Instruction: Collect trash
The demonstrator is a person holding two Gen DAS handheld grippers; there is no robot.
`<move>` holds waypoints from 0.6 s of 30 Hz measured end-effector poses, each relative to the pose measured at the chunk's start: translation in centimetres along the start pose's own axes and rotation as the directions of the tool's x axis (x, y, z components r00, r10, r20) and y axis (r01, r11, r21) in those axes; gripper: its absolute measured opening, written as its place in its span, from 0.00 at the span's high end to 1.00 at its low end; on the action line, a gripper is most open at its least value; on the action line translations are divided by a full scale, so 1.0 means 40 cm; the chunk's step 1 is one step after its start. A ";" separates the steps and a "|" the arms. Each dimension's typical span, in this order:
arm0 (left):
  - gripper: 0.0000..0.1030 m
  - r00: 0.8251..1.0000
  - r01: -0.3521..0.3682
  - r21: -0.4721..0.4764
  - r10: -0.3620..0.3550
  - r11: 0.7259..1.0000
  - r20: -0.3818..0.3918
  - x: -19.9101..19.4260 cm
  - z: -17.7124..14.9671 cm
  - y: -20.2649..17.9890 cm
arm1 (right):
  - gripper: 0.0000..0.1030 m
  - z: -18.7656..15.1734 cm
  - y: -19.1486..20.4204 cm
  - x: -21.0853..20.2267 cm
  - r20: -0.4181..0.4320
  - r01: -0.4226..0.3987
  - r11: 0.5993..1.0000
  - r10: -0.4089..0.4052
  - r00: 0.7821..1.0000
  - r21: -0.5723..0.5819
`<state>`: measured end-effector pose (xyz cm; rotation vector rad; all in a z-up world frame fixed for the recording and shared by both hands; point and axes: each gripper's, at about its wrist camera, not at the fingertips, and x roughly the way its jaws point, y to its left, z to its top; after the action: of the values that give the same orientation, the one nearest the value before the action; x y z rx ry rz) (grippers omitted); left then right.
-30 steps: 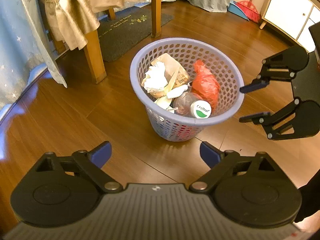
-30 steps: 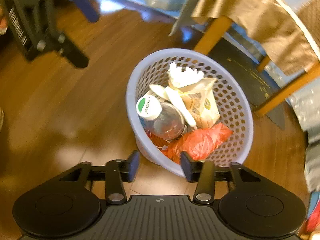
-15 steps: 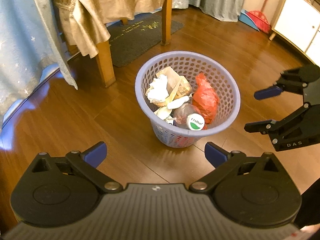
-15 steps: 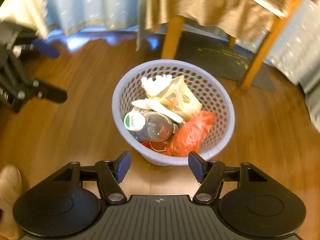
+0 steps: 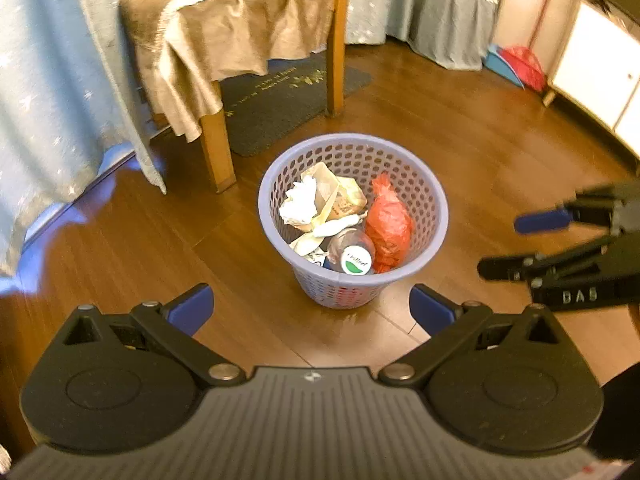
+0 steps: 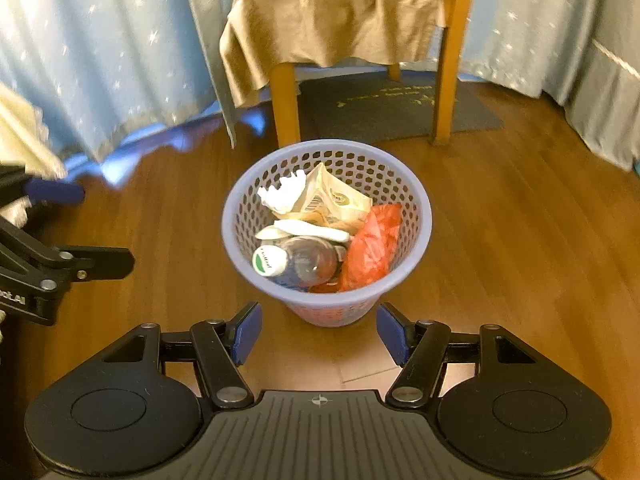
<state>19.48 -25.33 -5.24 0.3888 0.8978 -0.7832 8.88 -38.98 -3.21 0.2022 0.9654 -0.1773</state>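
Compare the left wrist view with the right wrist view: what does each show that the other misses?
Only the left wrist view shows the white cabinet, the red and blue item beside it, and the right gripper, open and empty. Only the right wrist view shows the left gripper from the side, also open. Both show the basket on the wood floor holding a bottle, red bag, tissue and wrappers, with the chair and mat behind.

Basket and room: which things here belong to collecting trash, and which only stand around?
Job: basket, bottle, red bag, wrapper, tissue, both open grippers.
Around: chair, mat, curtain, cabinet.
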 end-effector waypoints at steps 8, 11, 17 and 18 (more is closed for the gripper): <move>0.01 0.997 -0.056 -0.093 0.061 0.994 0.050 -0.106 -0.028 -0.047 | 0.41 -0.048 0.023 -0.099 0.028 -0.005 0.995 0.002 1.000 0.096; 0.01 0.996 -0.069 -0.118 0.076 0.991 0.056 -0.147 -0.038 -0.065 | 0.41 -0.067 0.027 -0.135 0.029 0.002 0.993 -0.006 1.000 0.118; 0.01 0.992 -0.083 -0.190 0.099 0.978 0.073 -0.231 -0.058 -0.093 | 0.41 -0.102 0.023 -0.216 0.037 0.025 0.987 -0.031 0.999 0.160; 0.01 0.992 -0.087 -0.200 0.103 0.976 0.076 -0.245 -0.063 -0.096 | 0.41 -0.106 0.026 -0.230 0.041 0.027 0.987 -0.034 0.999 0.161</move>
<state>11.55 -22.04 1.32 0.2211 0.8610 -0.6125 0.61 -36.38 2.15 0.3301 0.9116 -0.2865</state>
